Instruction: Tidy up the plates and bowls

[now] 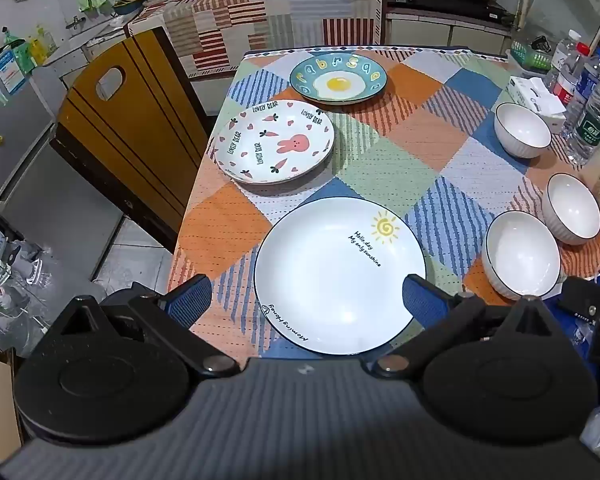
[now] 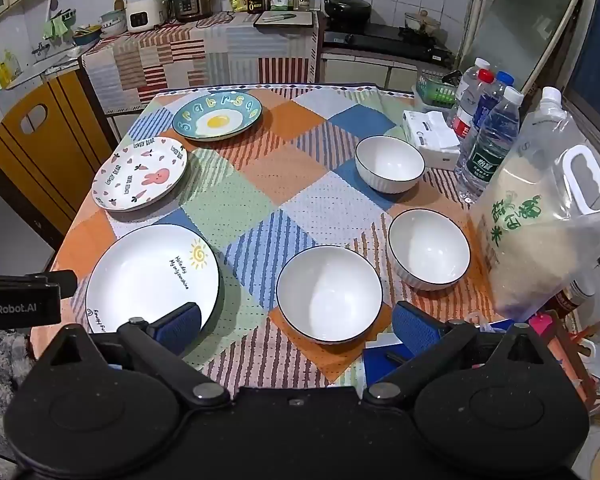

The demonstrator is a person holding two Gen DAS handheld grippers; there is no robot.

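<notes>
We are seeing a table (image 2: 300, 148) under patchwork cloth carrying three plates (image 2: 152, 276) left, three white bowls (image 2: 329, 294) right, bottles (image 2: 488, 140) and a rice bag (image 2: 540, 232) far right.

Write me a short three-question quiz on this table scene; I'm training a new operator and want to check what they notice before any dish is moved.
1. Multiple choice: how many white bowls stand on the table? A) two B) three C) four
2. True or false: the sun plate is stacked on the rabbit plate.
3. Short answer: which plate lies farthest from the cameras, and are the jaws of the left gripper and right gripper holding anything?

Key
1. B
2. False; they lie apart on the cloth.
3. The blue fried-egg plate; both grippers' jaws are open and hold nothing.
</notes>
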